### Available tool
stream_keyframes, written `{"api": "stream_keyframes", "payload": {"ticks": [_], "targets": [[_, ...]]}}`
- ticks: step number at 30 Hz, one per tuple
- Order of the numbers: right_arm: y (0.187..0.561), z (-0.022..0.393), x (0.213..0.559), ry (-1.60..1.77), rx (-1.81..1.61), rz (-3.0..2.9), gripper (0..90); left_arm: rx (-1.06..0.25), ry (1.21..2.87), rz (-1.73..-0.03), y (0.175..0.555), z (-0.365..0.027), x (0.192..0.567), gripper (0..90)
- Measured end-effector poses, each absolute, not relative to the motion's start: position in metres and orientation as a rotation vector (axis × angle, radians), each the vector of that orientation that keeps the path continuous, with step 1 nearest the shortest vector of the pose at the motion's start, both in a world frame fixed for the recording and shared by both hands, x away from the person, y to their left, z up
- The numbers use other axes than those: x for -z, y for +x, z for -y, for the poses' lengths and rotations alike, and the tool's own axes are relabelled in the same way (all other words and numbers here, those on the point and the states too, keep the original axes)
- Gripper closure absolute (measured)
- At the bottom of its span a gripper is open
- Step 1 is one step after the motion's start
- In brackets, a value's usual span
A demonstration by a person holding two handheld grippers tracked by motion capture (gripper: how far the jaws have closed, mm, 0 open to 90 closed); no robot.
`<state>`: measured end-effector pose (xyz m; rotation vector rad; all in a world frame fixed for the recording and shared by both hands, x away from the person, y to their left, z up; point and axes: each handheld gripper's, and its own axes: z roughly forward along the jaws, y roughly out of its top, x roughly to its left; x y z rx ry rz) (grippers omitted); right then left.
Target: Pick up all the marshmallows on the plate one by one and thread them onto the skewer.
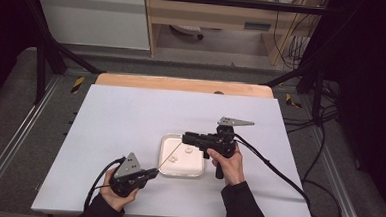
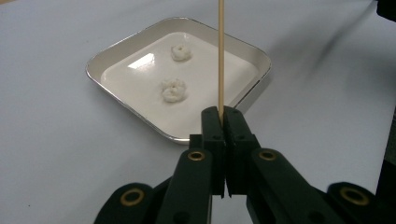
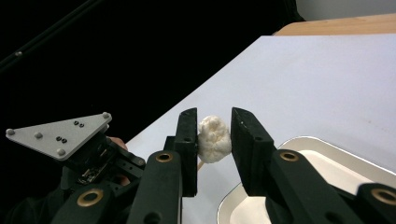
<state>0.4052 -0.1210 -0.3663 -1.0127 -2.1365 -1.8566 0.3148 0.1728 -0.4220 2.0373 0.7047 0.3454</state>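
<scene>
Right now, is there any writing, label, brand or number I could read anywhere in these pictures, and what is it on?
No readable text anywhere.
Pale sticker on the wooden furniture behind the table: too small and blurred to read.
Tray, skewer, white puffy pieces, the piece in the right gripper and the left gripper: no print visible.
Yellow-and-black marks on the floor rails: stripes, not words.

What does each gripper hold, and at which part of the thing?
The left gripper is shut on the near end of a thin wooden skewer. The right gripper clamps a white marshmallow-like piece by its two sides.
</scene>
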Motion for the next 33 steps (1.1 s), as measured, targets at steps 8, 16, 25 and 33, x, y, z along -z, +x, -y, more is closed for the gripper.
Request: {"api": "stream_keyframes", "payload": {"ticks": [8,16,25,33], "targets": [[0.405,0.118,0.37,-1.004,1.823,2.145,73.7,-0.351,2.039,-0.702,0.314,-0.172,0.422,88.5],[0.405,0.117,0.372,-1.01,1.8,2.144,76.6,-0.361,2.037,-0.697,0.313,-0.172,0.422,88.6],[0.402,0.112,0.378,-0.993,1.807,2.131,78.7,-0.36,2.024,-0.701,0.312,-0.173,0.423,88.7],[0.396,0.108,0.382,-0.978,1.833,2.116,79.7,-0.363,2.024,-0.711,0.312,-0.172,0.424,88.8]]}}
